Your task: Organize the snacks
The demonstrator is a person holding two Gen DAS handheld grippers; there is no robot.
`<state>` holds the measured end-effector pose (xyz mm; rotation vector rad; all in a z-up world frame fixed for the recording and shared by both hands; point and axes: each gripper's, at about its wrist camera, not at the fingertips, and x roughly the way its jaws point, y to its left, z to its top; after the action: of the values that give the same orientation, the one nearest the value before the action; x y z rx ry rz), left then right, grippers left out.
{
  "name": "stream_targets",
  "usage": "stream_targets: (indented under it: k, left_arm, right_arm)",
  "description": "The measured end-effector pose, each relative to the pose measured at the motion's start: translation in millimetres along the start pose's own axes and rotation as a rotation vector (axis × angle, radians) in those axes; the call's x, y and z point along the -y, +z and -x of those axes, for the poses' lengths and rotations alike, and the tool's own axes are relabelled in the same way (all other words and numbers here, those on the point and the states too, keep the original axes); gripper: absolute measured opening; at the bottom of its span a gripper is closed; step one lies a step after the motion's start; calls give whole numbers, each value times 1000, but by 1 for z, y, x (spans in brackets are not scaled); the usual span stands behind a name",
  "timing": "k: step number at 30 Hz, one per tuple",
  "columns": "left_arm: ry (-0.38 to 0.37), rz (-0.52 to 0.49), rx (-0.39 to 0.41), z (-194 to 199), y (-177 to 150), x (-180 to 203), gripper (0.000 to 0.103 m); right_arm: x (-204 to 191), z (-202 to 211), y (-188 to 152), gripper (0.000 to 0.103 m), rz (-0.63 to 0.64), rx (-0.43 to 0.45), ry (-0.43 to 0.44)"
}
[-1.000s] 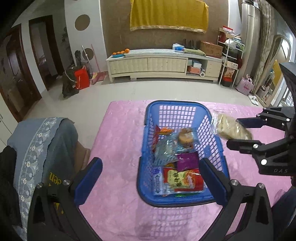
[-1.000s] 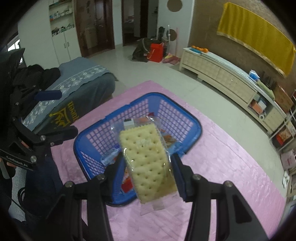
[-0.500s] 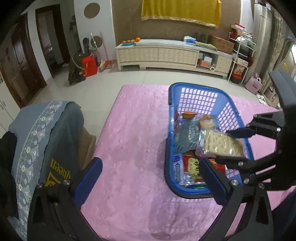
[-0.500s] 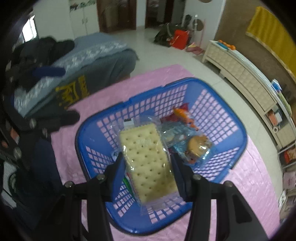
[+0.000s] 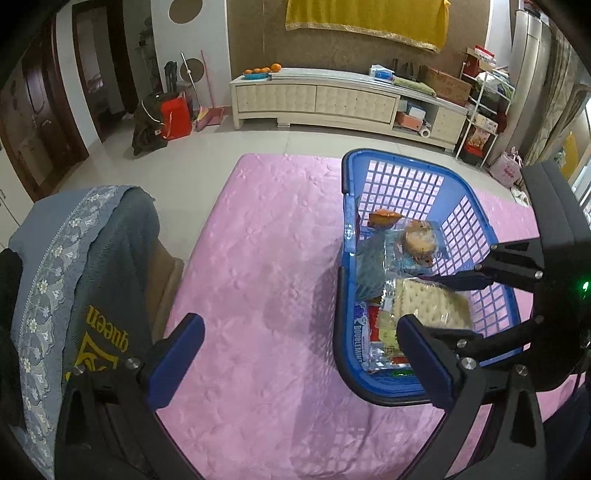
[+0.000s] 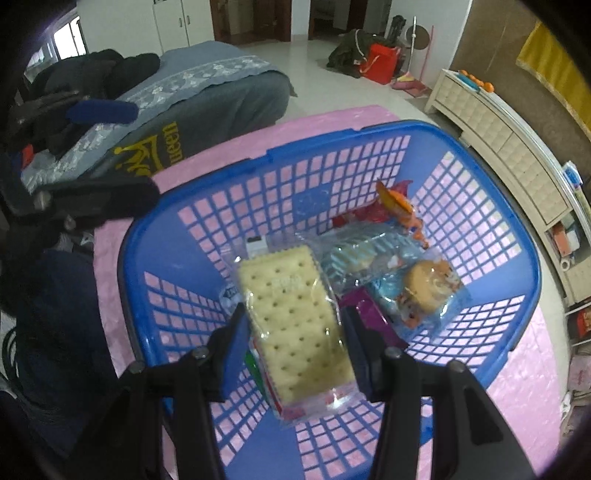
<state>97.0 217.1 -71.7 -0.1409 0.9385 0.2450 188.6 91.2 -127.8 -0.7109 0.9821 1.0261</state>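
Pale tiled floor, cream sideboard – yellow cloth above, dark wooden doors

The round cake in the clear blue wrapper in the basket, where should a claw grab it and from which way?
Come from above and pinch the flat wrapper edge beside the round cake, not the cake, which looks soft enough to crush. The pack lies flat on top of the other snacks in the blue basket, with basket walls around it, so a side approach looks blocked.

The right tongs have carried the cracker packet from outside the blue basket down inside it, just above the snacks. The left tongs have sunk and shifted toward the bench's left edge, off the basket.
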Motion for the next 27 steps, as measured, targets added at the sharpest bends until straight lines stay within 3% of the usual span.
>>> stream_targets:
  k: [4,6,8,15,19,24,27]
  left_arm:
    - [-2,-2,-2,0,-3,-1,103]
    - [-8,4,1,1,-3,-1,103]
    - [-10,4,6,1,-2,-2,103]
    - [-56,2,67,11,-11,8,103]
    - [-82,9,123,29,-19,20,103]
    - [-102,0,224,61,-40,46,103]
    - [-109,-22,299,84,-54,68,103]
  right_arm:
    - [2,2,-1,57,-7,-3,14]
    - [3,3,-1,68,-11,5,14]
    - [5,9,-4,87,-29,41,14]
    - [18,50,-29,88,-184,169,10]
    - [22,89,-62,89,-308,246,-92]
    - [15,136,-109,99,-444,345,-167]
    - [4,165,-137,103,-513,385,-262]
